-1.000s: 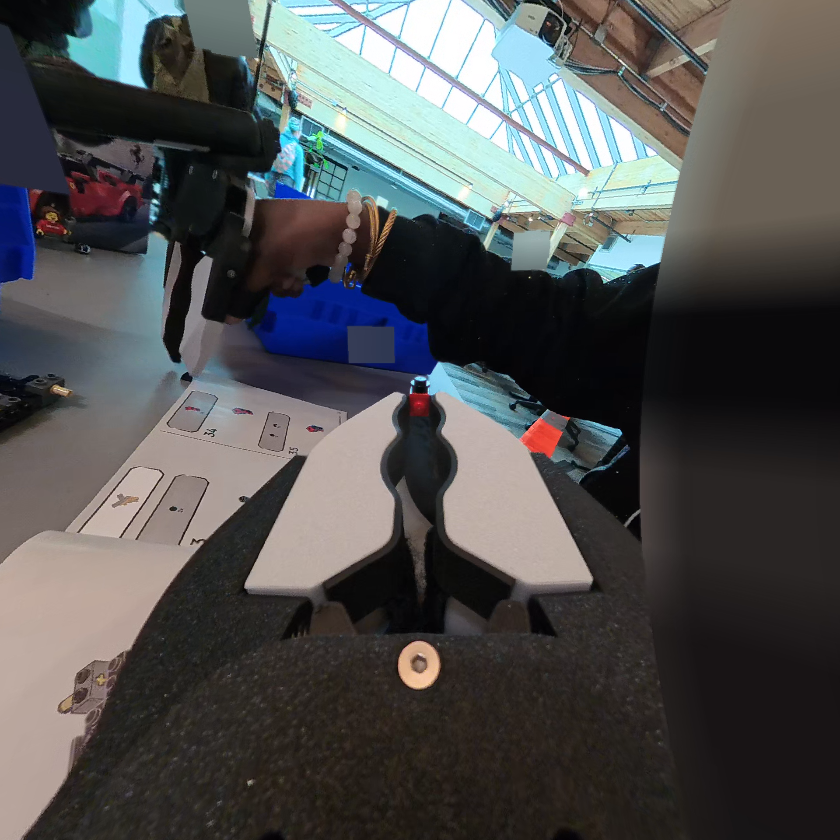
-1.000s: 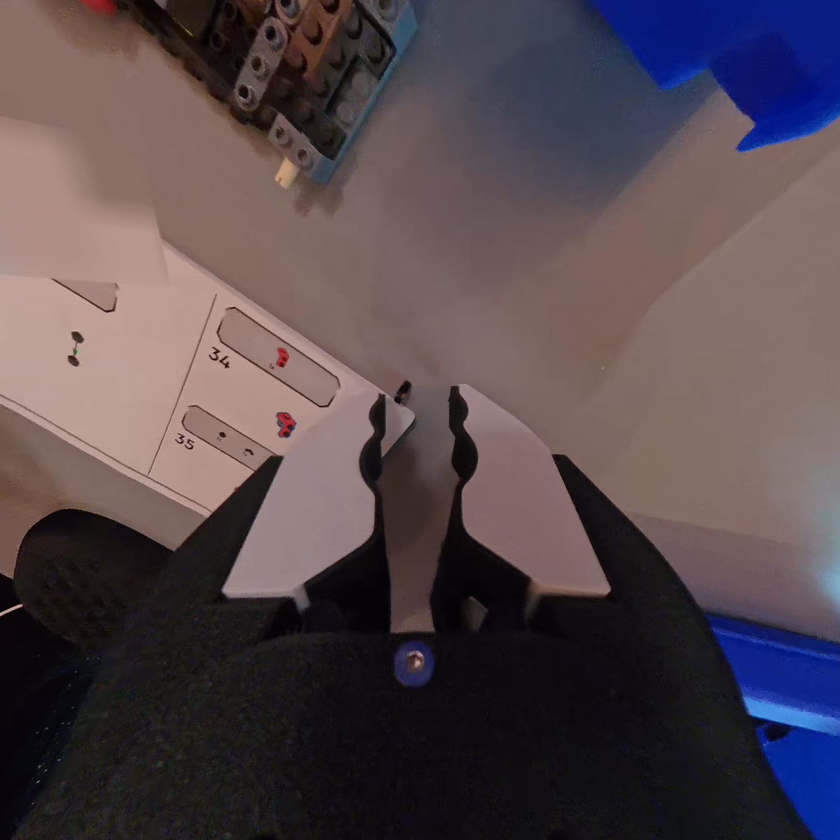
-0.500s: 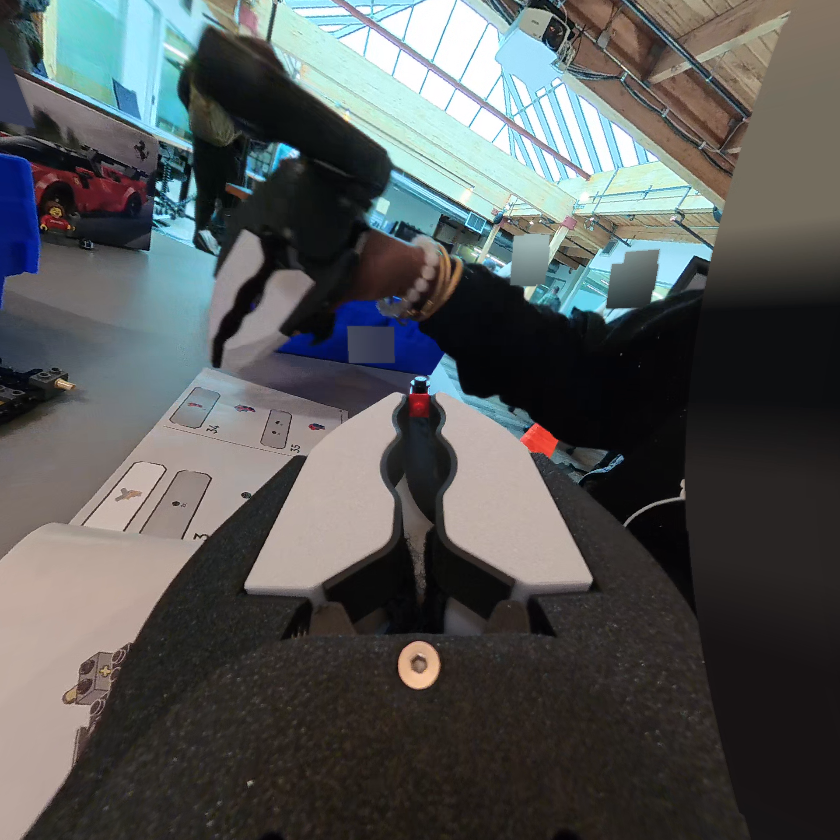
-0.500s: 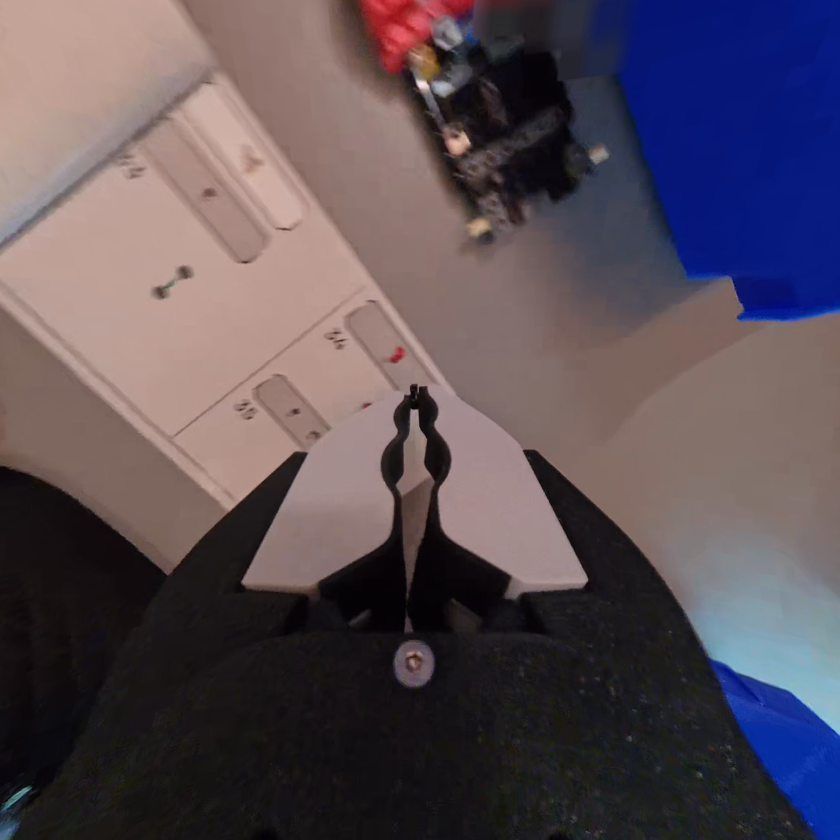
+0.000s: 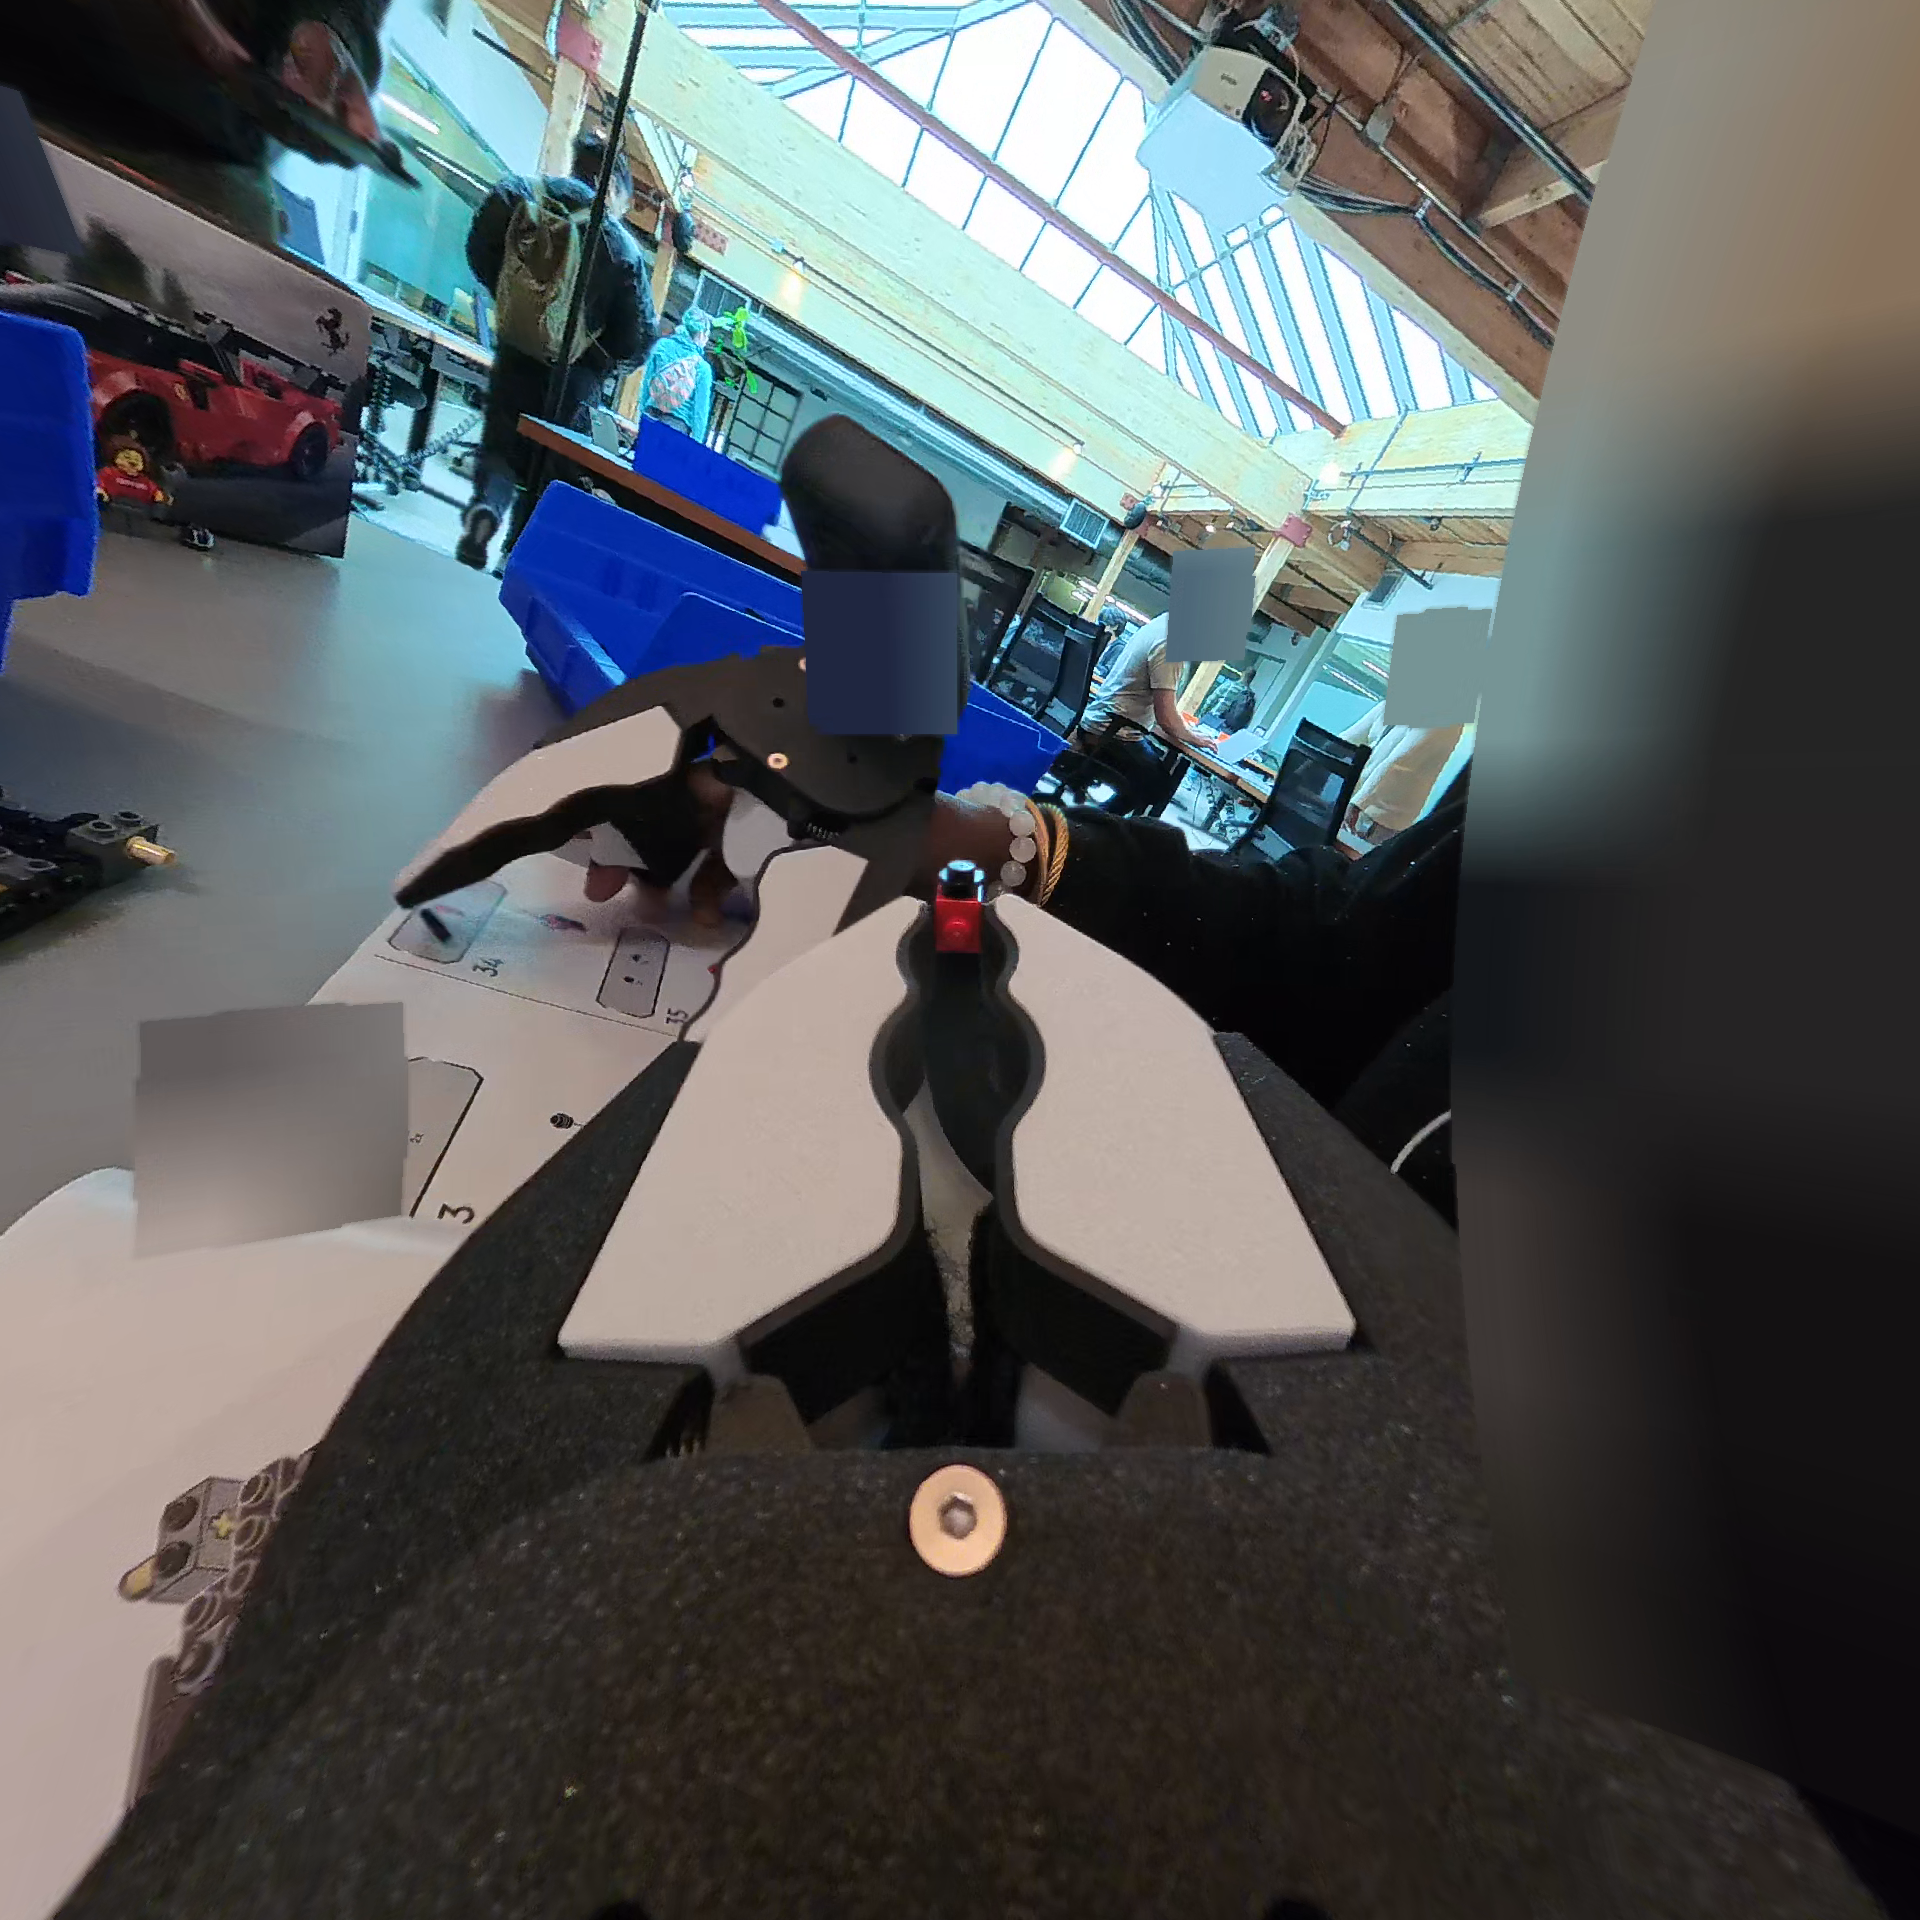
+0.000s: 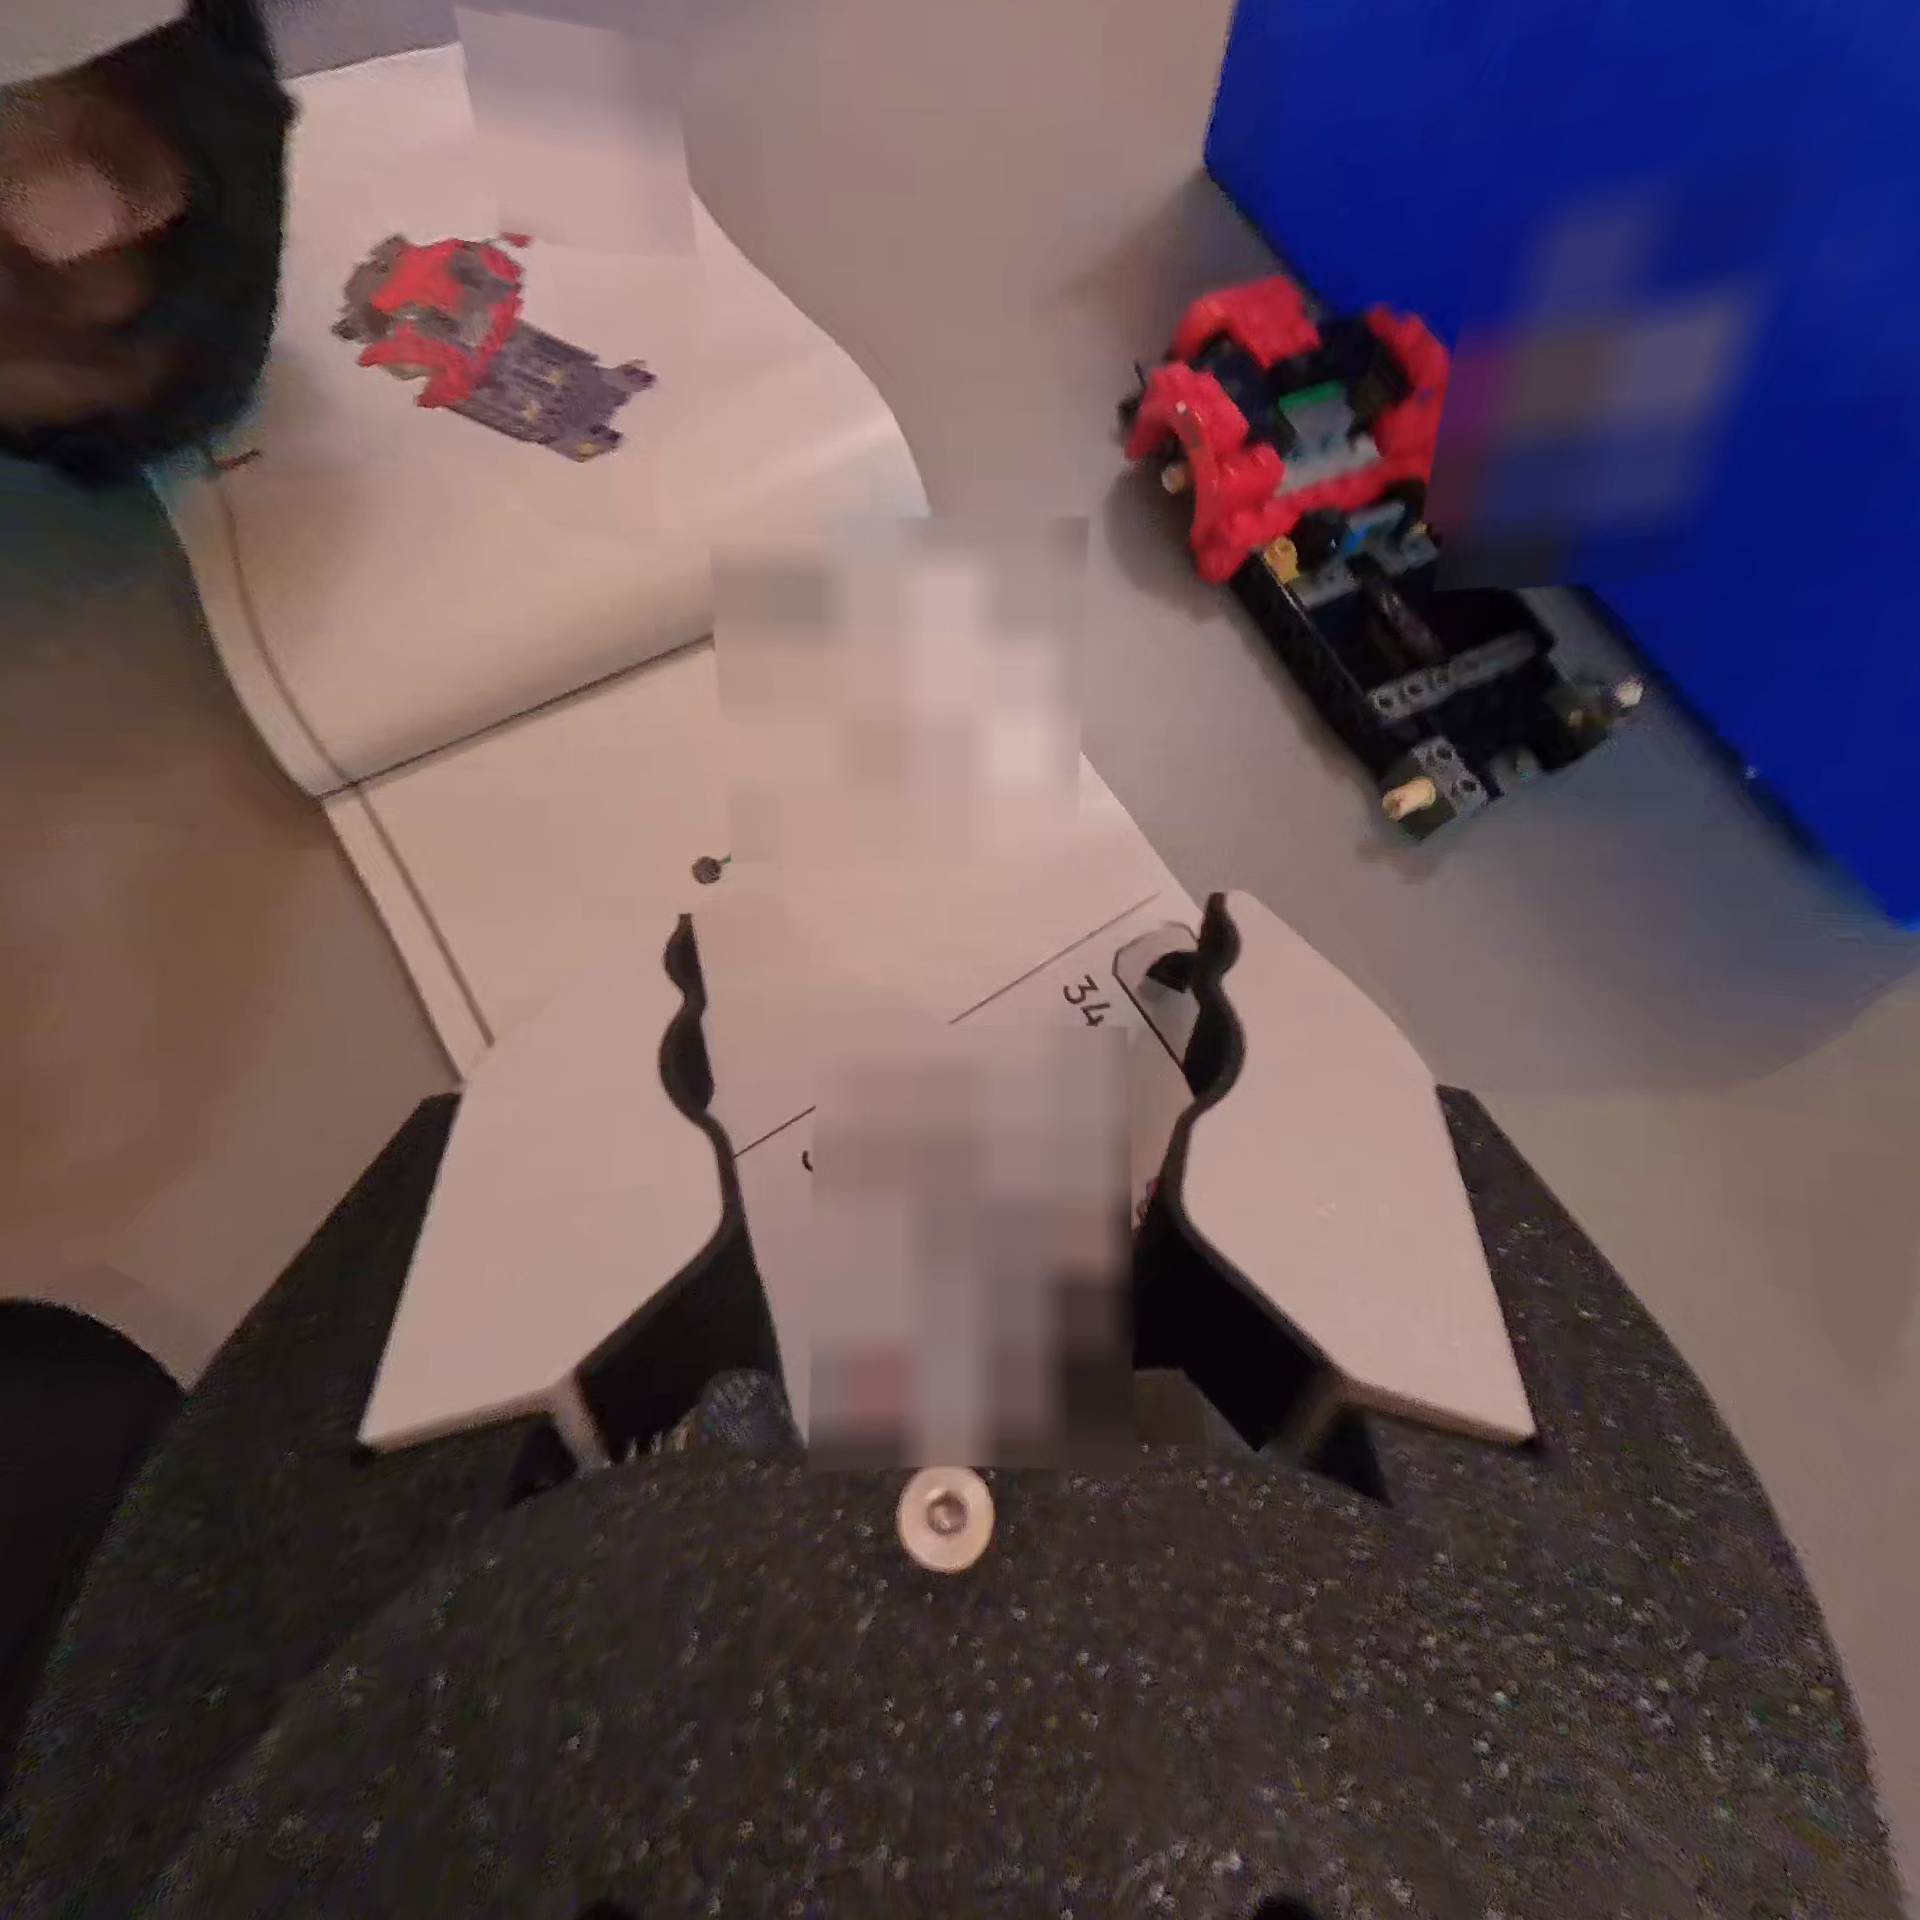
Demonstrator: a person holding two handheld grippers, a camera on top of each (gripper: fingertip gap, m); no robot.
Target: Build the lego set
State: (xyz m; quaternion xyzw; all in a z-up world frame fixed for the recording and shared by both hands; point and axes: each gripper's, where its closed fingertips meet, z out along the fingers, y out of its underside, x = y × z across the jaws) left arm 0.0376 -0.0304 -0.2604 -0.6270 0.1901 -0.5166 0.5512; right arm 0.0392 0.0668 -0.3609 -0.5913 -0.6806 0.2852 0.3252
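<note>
My left gripper (image 5: 958, 920) is shut on a small red brick (image 5: 956, 925) with a dark stud on top, held at the fingertips above the table. My right gripper (image 6: 948, 920) is wide open and empty, low over the open instruction booklet (image 6: 520, 582). A tiny black piece (image 6: 1169, 971) lies on the page beside its right fingertip. In the left wrist view the right gripper (image 5: 571, 914) shows just ahead, over the booklet (image 5: 540, 987), with the black piece (image 5: 434, 923) on the page. The partly built red and black car (image 6: 1340, 520) stands on the table beyond the booklet.
A blue bin (image 6: 1610, 364) stands right behind the car. More blue bins (image 5: 644, 603) and the set's box (image 5: 208, 405) stand farther back on the grey table (image 5: 260, 707). The car's end (image 5: 83, 852) shows at the left edge. A dark blurred shape (image 6: 125, 208) is at top left.
My right gripper closed on a tiny black piece, swung low over the booklet and opened wide; the piece now lies on the page. My left gripper has stayed put with the red brick.
</note>
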